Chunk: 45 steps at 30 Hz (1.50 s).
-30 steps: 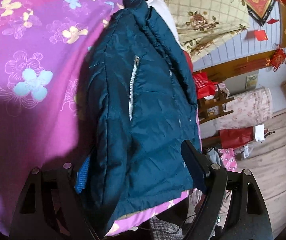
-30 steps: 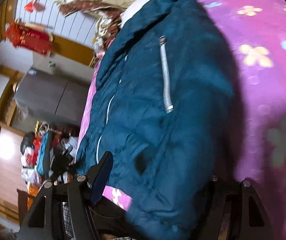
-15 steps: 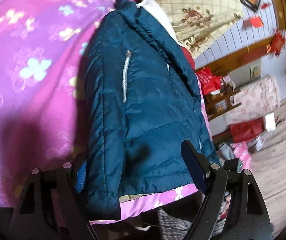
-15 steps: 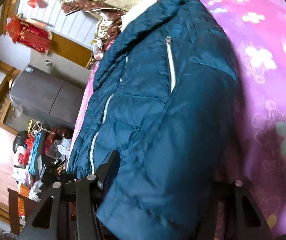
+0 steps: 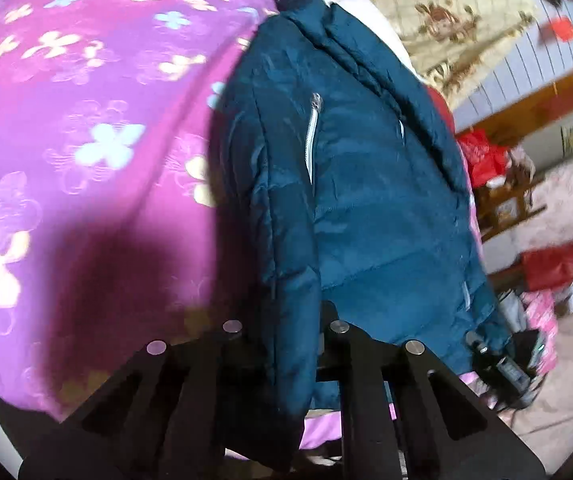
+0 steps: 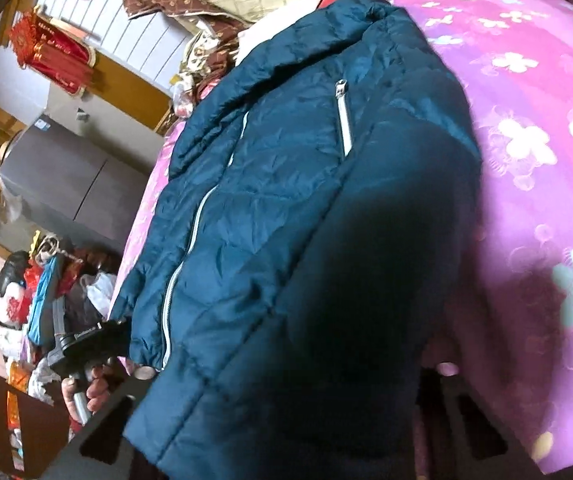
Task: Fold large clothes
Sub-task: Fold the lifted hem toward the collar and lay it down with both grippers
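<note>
Left claw (image 5: 282,340): its two black fingers are drawn close on a thick fold of the jacket's near side, pinching the padded edge; the fabric runs down between them and hangs below.
Right claw (image 6: 286,380): mostly buried under dark cloth; only one pin of its left finger (image 6: 144,372) shows at the hem, so I cannot tell whether it is spread or pinching.
Why held so: judging by the grip on the side panel, the left claw seems to have the edge gathered so the side can be carried over the body for a lengthwise fold.
Down jacket (image 5: 366,200): teal, quilted, lying front-up on the bed with the collar far from both claws and the hem nearest them; the pocket zipper (image 5: 312,140) and the main zipper (image 6: 190,240) show pale against it.
Jacket relative to the claws: it begins right at the fingers and stretches away from them; in the right wrist view its near sleeve (image 6: 346,300) drapes over the claw.
Bedspread (image 5: 86,120): pink-purple with pale flowers, under and beside the jacket.
Beyond: a hand on the other handle (image 6: 94,388) shows at the bed's edge; a grey cabinet (image 6: 66,184) stands well apart.
</note>
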### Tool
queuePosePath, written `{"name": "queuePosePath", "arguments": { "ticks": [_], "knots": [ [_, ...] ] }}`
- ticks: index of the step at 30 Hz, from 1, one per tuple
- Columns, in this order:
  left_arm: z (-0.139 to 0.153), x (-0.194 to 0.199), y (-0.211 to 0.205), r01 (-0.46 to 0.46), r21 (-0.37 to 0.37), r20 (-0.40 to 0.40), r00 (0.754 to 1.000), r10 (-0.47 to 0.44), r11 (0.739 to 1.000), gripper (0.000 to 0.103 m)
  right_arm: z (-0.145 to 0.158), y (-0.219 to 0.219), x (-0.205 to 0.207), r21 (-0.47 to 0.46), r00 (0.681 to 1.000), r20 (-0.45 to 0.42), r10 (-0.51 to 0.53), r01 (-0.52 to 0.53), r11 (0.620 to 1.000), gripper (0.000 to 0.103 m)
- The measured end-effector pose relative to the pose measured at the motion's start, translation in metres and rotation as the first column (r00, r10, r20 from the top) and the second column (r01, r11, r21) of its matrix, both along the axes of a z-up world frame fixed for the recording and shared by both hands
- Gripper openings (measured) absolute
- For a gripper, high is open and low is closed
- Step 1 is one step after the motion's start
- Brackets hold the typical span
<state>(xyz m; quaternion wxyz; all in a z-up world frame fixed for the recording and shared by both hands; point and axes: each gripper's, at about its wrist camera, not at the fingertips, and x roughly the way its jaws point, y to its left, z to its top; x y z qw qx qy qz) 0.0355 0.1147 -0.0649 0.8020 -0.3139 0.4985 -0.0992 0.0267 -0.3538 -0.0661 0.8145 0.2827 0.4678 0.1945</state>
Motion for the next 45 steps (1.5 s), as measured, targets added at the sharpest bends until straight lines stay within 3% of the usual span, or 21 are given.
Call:
{"name": "queuePosePath", "arguments": {
  "ticks": [7,12,18,23,32,39,45],
  "knots": [
    [0.074,-0.021,0.012,-0.031,0.022,0.174,0.984,0.027,0.999,0.007,0.063,-0.007,-0.017,-0.014,0.991,0.137,0.009,-0.007,1.0,0.011],
    [0.112,-0.051,-0.002,0.001,0.095,0.269,0.963,-0.027,0.995,0.007,0.088,-0.009,-0.047,-0.04,0.981,0.188,0.056,-0.049,0.998,0.011],
    [0.106,-0.071,-0.009,0.024,0.213,0.271,0.959,-0.083,0.977,0.007,0.086,-0.007,-0.053,-0.074,0.983,0.171,0.058,-0.046,0.996,0.011],
    [0.108,-0.055,-0.004,0.004,0.185,0.268,0.962,-0.054,0.983,0.007,0.097,-0.006,-0.035,-0.081,0.979,0.196,0.058,-0.043,0.996,0.01],
    [0.152,0.039,-0.013,-0.065,0.284,0.32,0.947,-0.03,0.957,0.007,0.15,0.001,0.058,-0.159,0.957,0.289,0.005,0.043,0.986,0.01],
    [0.177,0.148,-0.014,-0.099,0.368,0.264,0.965,-0.001,0.925,0.008,0.178,0.015,0.157,-0.253,0.95,0.308,-0.041,0.123,0.96,0.01],
    [0.179,0.245,-0.018,-0.126,0.436,0.211,0.977,0.035,0.891,0.008,0.179,0.017,0.239,-0.311,0.952,0.296,-0.08,0.176,0.934,0.01]
  ]
}}
